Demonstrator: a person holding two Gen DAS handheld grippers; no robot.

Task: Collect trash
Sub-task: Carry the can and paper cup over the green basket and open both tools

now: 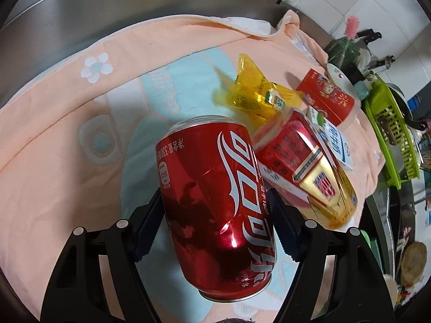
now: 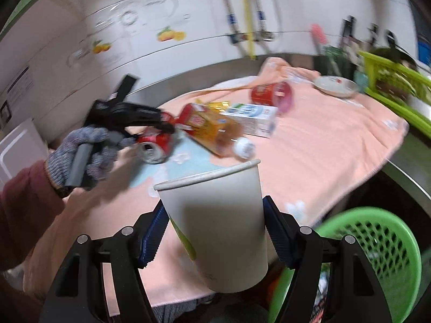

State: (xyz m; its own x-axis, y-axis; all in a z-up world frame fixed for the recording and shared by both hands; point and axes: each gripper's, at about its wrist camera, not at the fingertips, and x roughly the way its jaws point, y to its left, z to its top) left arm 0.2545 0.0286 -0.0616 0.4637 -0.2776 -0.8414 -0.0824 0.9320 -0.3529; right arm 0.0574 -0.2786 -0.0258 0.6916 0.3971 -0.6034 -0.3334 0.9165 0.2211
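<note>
1. While the left gripper (image 1: pixel 215 215) has its jaws clamped on the dented red cola can (image 1: pixel 215 202), the can sits tipped between the pads, its body angled away to the upper left over the peach towel (image 1: pixel 54 161).
2. Just past the can on its right, touching it, lies a red-and-gold bottle (image 1: pixel 304 167), with a white-and-blue carton (image 1: pixel 334 140) right behind that.
3. Further ahead there's a crumpled yellow wrapper (image 1: pixel 250 91) and a red cup (image 1: pixel 328 97) on its side.
4. The right gripper (image 2: pixel 215 228) is squeezing a white paper cup (image 2: pixel 218 223), upright-ish, rim on top.
5. Below and right of that cup sits a green mesh basket (image 2: pixel 377 245), off the towel's edge.
6. Far left of it, the gloved left hand (image 2: pixel 80 156) is pretty blurry.
</note>
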